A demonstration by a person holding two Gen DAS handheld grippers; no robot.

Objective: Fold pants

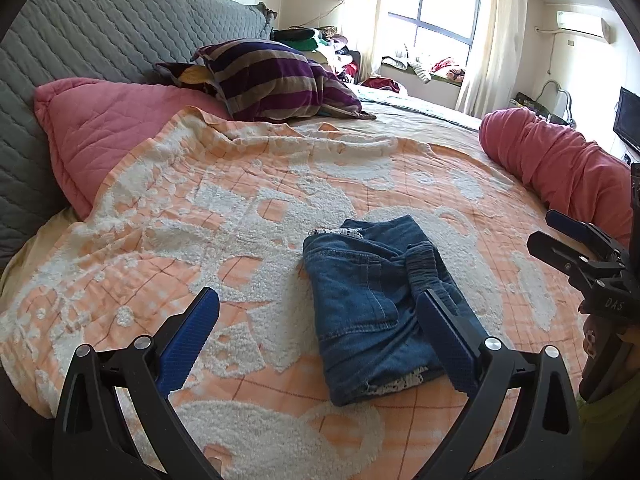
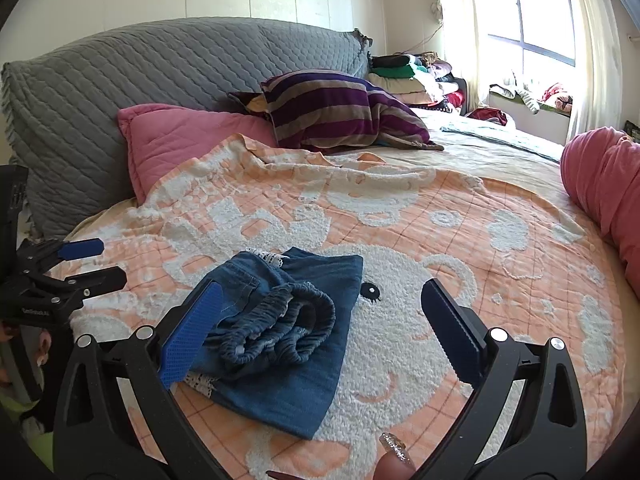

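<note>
Hovering just above the blanket [image 1: 248,216], both claws are released and grasp nothing — left gripper [image 1: 318,344], right gripper [image 2: 320,328]. The pants [image 2: 288,332] lie folded into a compact denim bundle, straddled by both, long axis running away from the person. The elastic waistband [image 2: 280,320] sits bunched on top, seemingly loose. Open blanket lies all round; pillows [image 2: 328,110] and headboard [image 2: 160,80] stand well apart.

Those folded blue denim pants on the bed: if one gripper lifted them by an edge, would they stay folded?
Probably not. The folded blue denim pants look soft and floppy, their gathered elastic waistband bunched loosely on top, so layers would likely sag open. On the tufted orange-and-white blanket, they would probably drag rather than slide.
</note>
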